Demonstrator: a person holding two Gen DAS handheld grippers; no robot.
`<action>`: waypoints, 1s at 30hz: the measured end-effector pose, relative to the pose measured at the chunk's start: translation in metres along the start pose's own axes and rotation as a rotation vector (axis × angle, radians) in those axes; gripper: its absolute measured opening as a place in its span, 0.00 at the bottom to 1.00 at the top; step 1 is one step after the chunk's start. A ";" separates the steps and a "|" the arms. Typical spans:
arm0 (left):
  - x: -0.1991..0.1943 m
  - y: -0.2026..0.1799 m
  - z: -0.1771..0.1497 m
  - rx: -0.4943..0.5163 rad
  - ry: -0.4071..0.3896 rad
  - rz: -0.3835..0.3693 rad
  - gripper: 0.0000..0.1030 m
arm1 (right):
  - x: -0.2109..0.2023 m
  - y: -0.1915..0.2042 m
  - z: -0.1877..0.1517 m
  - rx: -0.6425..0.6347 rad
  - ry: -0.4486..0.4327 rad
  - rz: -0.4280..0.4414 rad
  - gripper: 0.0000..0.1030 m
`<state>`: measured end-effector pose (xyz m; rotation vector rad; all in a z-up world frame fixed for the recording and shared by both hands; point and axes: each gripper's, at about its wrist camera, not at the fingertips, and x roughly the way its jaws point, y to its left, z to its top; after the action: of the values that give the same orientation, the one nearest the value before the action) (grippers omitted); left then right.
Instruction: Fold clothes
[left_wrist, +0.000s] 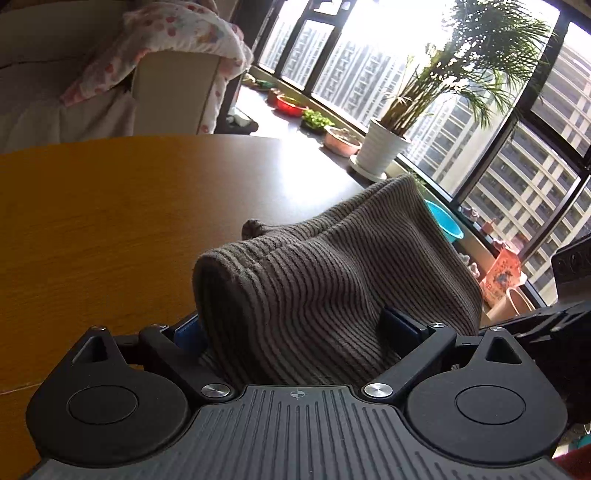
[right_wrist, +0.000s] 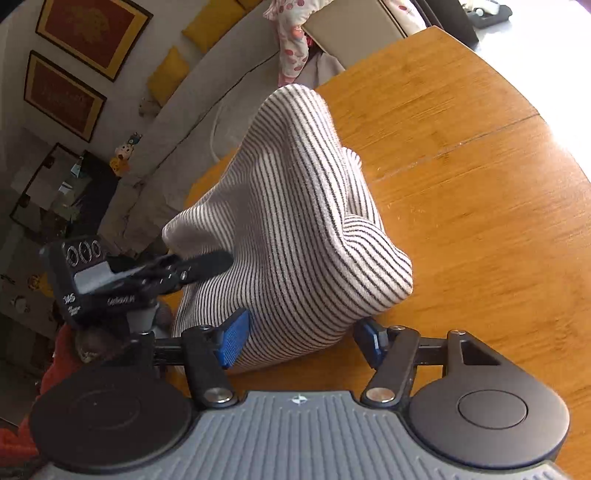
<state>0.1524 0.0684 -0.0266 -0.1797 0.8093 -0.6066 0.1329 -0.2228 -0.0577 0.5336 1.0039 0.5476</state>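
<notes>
Striped garment (right_wrist: 295, 229) bunched in a hump over the wooden table (right_wrist: 480, 184), near edge. Left gripper (left_wrist: 295, 325) and right gripper (right_wrist: 301, 339) both stand apart, cloth heaped between (neither pinched). Risk: closing on loose bulk grabs several layers, skewing the fold

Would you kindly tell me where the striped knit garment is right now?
The striped knit garment is bunched over the round wooden table, between the blue pads of both the right gripper and the left gripper.
</notes>
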 end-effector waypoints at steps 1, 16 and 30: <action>-0.005 -0.003 -0.005 0.004 -0.001 0.001 0.94 | 0.004 0.001 0.007 -0.015 -0.014 -0.012 0.61; -0.069 -0.064 -0.045 0.105 -0.020 -0.233 0.99 | -0.004 0.067 0.021 -0.370 -0.235 -0.155 1.00; -0.034 -0.011 -0.006 -0.183 -0.079 0.029 0.76 | 0.028 0.100 -0.084 -0.938 -0.186 -0.349 1.00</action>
<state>0.1256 0.0796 -0.0053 -0.3564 0.7895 -0.4953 0.0522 -0.1164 -0.0475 -0.4143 0.5473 0.5732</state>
